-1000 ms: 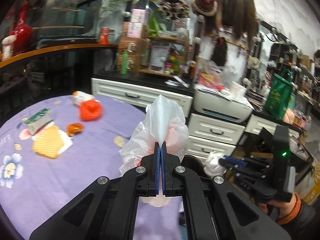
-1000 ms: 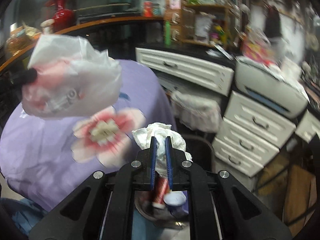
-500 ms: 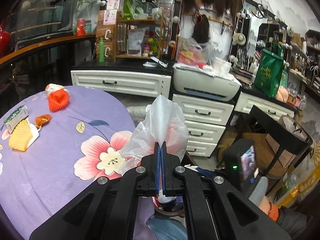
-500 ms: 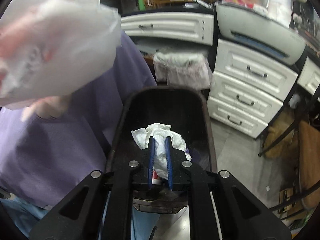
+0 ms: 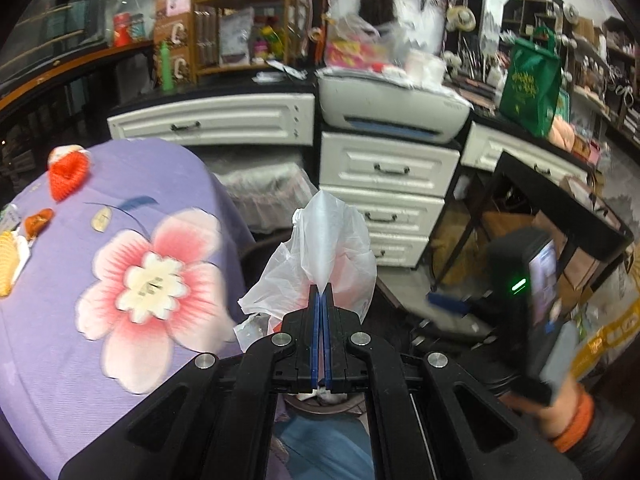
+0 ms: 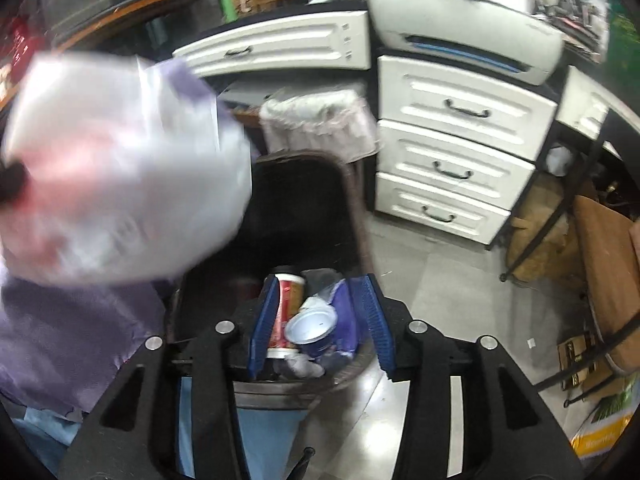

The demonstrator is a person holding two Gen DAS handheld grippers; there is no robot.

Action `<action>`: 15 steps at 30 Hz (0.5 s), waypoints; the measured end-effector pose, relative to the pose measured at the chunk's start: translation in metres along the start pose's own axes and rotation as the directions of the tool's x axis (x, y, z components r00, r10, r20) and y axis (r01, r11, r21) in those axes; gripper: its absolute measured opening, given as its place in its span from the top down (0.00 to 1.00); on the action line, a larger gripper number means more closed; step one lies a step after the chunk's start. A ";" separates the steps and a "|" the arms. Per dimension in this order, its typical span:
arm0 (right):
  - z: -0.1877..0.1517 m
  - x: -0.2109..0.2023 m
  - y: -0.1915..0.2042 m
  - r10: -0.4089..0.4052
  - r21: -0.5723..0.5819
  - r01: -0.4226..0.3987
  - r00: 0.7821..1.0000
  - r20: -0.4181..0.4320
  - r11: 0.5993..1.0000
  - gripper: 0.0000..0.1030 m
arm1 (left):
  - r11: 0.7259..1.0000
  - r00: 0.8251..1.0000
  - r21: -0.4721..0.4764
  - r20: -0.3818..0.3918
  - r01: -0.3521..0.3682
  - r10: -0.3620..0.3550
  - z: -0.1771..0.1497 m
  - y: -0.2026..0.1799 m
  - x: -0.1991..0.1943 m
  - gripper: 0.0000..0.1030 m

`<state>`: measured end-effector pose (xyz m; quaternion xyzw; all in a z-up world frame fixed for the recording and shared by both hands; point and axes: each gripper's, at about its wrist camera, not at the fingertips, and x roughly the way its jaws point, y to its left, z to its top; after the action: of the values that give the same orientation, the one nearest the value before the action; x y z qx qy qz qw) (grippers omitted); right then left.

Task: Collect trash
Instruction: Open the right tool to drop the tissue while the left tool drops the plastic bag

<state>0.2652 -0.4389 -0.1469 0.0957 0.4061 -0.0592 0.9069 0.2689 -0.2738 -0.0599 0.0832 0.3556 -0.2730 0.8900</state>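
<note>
My left gripper (image 5: 322,294) is shut on the gathered top of a thin white plastic bag (image 5: 332,248), which hangs just past the edge of the purple table (image 5: 60,340). In the right wrist view the same bag (image 6: 120,184) is a blur at the left. My right gripper (image 6: 320,312) hovers over a round trash bin (image 6: 352,370); its jaws are opening and nothing sits between the blue pads (image 6: 262,320). Below them the bin holds a red can (image 6: 286,304) and a white-topped cup (image 6: 312,330). A hand carries the right gripper (image 5: 448,306) at the lower right.
A dark chair (image 6: 308,208) stands behind the bin. White drawers (image 6: 456,152) and a printer (image 6: 472,48) line the wall. On the table lie a red foam net (image 5: 68,174), an orange scrap (image 5: 38,220) and a yellow foam net (image 5: 6,264). Another lined bin (image 6: 316,120) stands by the table.
The right gripper's jaws have parted, and the crumpled white tissue they pinched is gone from between them. Both grippers came down toward the bin, the left one carrying the bag off the table.
</note>
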 end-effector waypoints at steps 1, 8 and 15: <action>0.000 -0.006 -0.006 -0.011 0.013 0.011 1.000 0.010 1.000 0.53 | 1.000 1.000 0.008 -0.011 0.002 -0.002 -0.002 -0.003 0.004 0.98; -0.002 -0.035 -0.039 -0.091 0.084 0.086 0.994 0.057 0.993 0.52 | 0.998 0.996 0.067 -0.086 0.013 -0.007 -0.013 -0.023 0.041 0.98; -0.006 -0.043 -0.049 -0.101 0.103 0.094 0.993 0.059 0.990 0.51 | 0.991 0.987 0.131 -0.160 0.000 0.021 -0.027 -0.036 0.073 0.98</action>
<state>0.2236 -0.4844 -0.1251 0.1192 0.3777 -0.1268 0.9094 0.2769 -0.3258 -0.1275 0.1649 0.4070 -0.2834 0.8525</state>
